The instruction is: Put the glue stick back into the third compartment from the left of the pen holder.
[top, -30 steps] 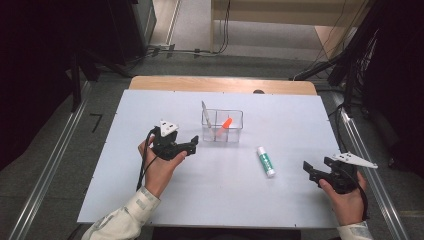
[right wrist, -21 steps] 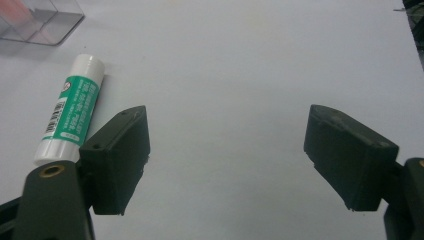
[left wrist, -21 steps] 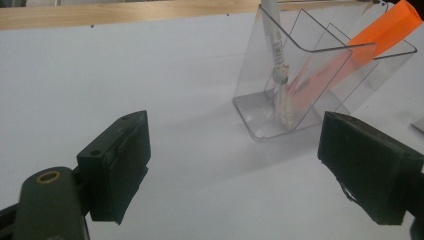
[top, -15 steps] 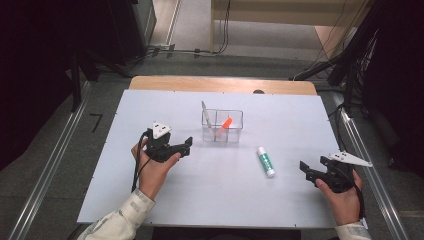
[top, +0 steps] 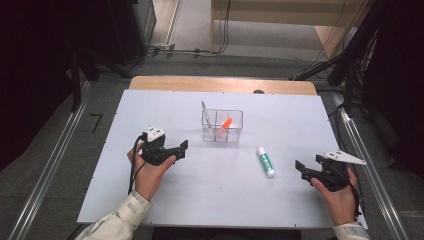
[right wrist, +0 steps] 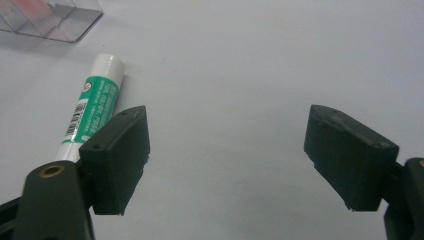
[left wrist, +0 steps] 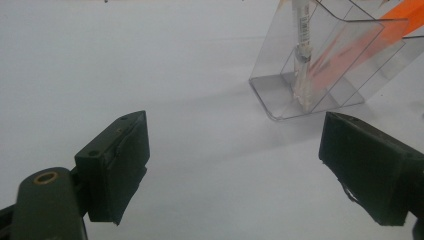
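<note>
Nearest to us, our right gripper rests at about four o'clock on the white table, jaws spread wide with nothing between them. Our left gripper sits at about eight o'clock, jaws likewise parted and empty, aimed toward the middle.

Just beyond the right gripper, at its ten o'clock, lies the glue stick, flat on its side with the white cap pointing away from us. We judge it to be the thing we are after, since the right gripper faces it and its open jaws suit a grasp across the barrel. In the right gripper view the glue stick runs behind the left-hand jaw, so its lower end is hidden (the label is too small to read).

Farther off, near the centre at twelve o'clock, stands a clear divided box holding an orange marker and a pale pen. The left gripper view cuts off the box's far side, and glare blurs what stands inside.
</note>
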The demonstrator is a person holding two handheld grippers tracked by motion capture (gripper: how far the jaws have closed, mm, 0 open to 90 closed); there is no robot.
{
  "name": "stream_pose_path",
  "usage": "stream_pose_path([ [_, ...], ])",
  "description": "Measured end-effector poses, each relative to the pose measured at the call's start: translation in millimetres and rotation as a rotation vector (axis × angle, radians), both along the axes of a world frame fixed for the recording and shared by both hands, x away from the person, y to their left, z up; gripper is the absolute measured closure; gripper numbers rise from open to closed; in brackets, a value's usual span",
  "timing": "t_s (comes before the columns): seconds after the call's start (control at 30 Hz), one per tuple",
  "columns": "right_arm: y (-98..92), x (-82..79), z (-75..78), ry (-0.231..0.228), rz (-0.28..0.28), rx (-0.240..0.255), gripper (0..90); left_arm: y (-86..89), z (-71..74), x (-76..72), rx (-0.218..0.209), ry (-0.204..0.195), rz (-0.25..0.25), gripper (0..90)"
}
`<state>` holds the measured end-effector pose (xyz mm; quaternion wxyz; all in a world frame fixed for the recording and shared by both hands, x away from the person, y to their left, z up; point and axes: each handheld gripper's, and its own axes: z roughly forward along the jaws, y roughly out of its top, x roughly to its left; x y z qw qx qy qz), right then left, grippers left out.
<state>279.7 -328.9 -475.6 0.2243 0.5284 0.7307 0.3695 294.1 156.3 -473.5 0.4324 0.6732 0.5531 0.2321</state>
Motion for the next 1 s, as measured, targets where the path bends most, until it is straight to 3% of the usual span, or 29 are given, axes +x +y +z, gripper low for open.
stream_pose_path([
  [1.0, 39.1, 13.9, -3.4, 0.013, 0.085, -0.021, 17.6, 8.6, -7.1, -5.6, 0.000, 0.020, 0.010, 13.6],
])
